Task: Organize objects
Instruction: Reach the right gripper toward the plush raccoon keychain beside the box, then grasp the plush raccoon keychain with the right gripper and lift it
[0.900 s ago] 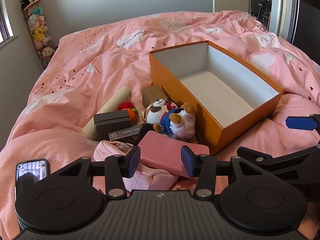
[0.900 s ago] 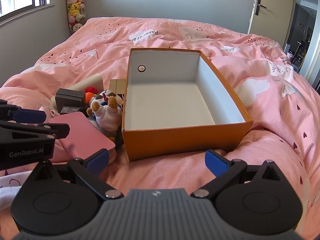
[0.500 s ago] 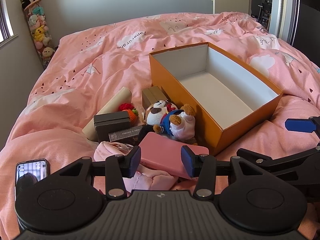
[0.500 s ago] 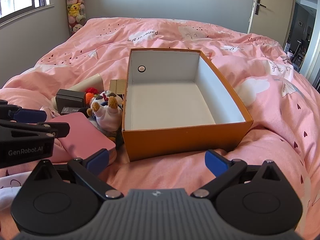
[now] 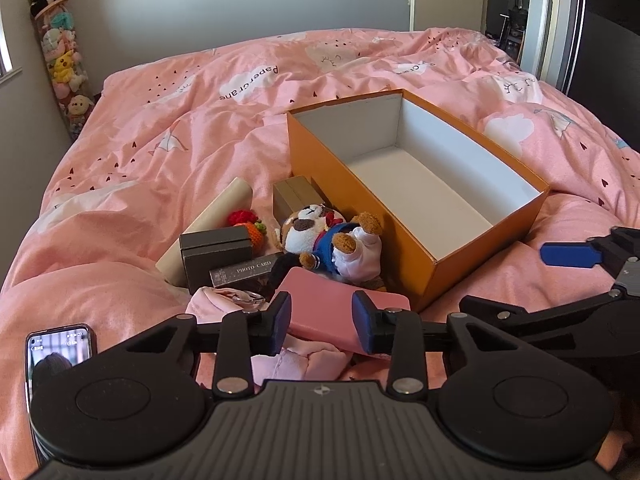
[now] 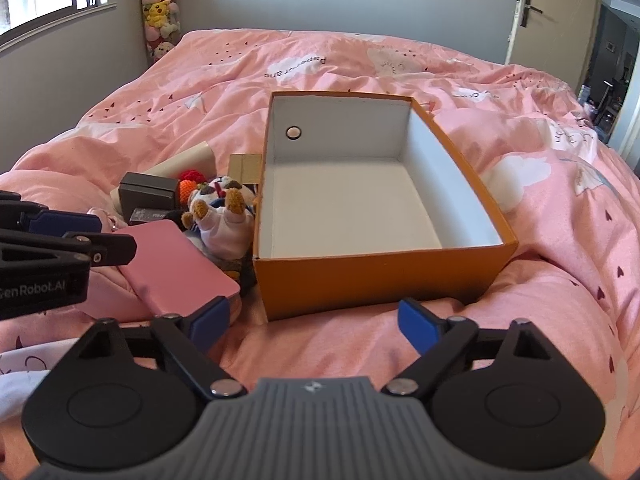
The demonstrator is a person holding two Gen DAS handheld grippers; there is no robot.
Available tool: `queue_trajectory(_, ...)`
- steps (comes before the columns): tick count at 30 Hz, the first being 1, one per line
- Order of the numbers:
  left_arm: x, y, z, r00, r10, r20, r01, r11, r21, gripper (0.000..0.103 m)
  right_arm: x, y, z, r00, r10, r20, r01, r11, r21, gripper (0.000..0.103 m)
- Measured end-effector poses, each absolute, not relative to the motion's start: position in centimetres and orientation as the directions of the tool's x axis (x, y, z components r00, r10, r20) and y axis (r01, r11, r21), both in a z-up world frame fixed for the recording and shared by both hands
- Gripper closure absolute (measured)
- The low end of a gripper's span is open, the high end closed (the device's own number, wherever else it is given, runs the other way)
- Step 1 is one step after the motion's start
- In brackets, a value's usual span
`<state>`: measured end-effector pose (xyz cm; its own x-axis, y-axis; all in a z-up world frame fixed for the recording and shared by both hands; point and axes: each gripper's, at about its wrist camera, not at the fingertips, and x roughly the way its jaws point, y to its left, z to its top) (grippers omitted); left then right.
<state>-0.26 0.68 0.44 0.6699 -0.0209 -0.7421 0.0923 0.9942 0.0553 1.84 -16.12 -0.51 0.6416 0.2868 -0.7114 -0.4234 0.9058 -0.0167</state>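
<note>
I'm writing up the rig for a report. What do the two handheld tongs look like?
Both tongs are matte black with two round housings and a ribbed grey centre plate bearing a small emblem. Silver rivets pin the linkage bars, and the fingertips carry blue pads. The left tongs show white "GenRobot.AI" lettering on the side; the right tongs look identical.

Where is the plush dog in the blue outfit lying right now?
In the left wrist view the plush dog lies on the pink duvet, against the left outer wall of the orange box, just behind the pink case.
</note>
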Motion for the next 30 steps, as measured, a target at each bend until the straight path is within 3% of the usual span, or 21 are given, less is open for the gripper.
queue_trajectory(7,-0.1,2.7,0.6,0.629,-0.051,-0.776,0.081,0.997,0.0,0.069,2.8,-14.4,0.1,0.574,0.398,-0.716,-0.537,0.843,0.039,0.046)
queue_trajectory(12,1.1,4.7,0.7,0.613,-0.085,-0.786,0.048,0.996,-0.07,0.07,4.3,-12.6,0.5,0.522,0.446,-0.727,-0.608,0.793,0.049,0.056)
queue_trajectory(19,4.1,7.7,1.6,0.564,-0.113,-0.818,0.017,0.992,-0.126,0.07,7.9,-9.7,1.4,0.447,0.458,-0.769,-0.705,0.709,0.012,0.057)
queue_trajectory(25,6.6,9.4,0.7,0.438,-0.09,-0.894,-0.019,0.994,-0.109,0.063,10.3,-6.0,1.4,0.406,0.42,-0.812,-0.792,0.604,-0.084,0.057)
queue_trajectory(30,7.6,10.3,0.0,0.416,-0.13,-0.9,-0.047,0.985,-0.164,0.06,12.0,-4.2,0.6,0.338,0.409,-0.848,-0.838,0.542,-0.072,0.057)
